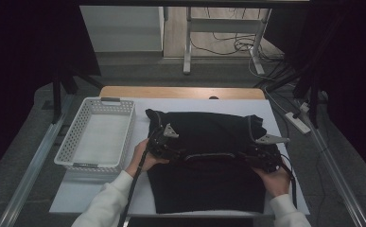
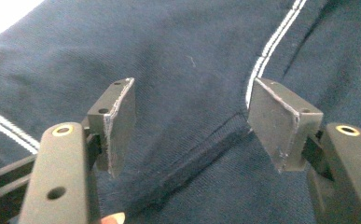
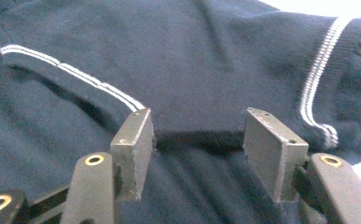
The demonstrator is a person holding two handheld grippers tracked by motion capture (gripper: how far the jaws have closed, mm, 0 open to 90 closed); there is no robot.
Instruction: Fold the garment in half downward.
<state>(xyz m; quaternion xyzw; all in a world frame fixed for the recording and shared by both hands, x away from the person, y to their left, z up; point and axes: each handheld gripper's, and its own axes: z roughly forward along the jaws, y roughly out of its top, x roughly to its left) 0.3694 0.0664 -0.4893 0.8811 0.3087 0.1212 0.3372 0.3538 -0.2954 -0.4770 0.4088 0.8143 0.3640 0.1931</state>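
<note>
A dark navy garment point(image 1: 204, 161) with thin white stripes lies spread on the white table point(image 1: 72, 194), its upper part folded over the lower. My left gripper point(image 1: 164, 137) rests on the garment's left side, open, with navy cloth and a striped seam point(image 2: 267, 51) beyond its pads. My right gripper point(image 1: 265, 149) sits on the garment's right side, also open. In the right gripper view a folded edge of the cloth point(image 3: 197, 135) lies between the two pads point(image 3: 134, 149), and a striped cuff point(image 3: 315, 84) shows at the right.
A white perforated basket point(image 1: 79, 125) stands at the left of the table, beside the garment. Beyond the table's far wooden edge point(image 1: 180, 92) are desk legs and cables on the floor. A power strip point(image 1: 298, 122) lies to the right.
</note>
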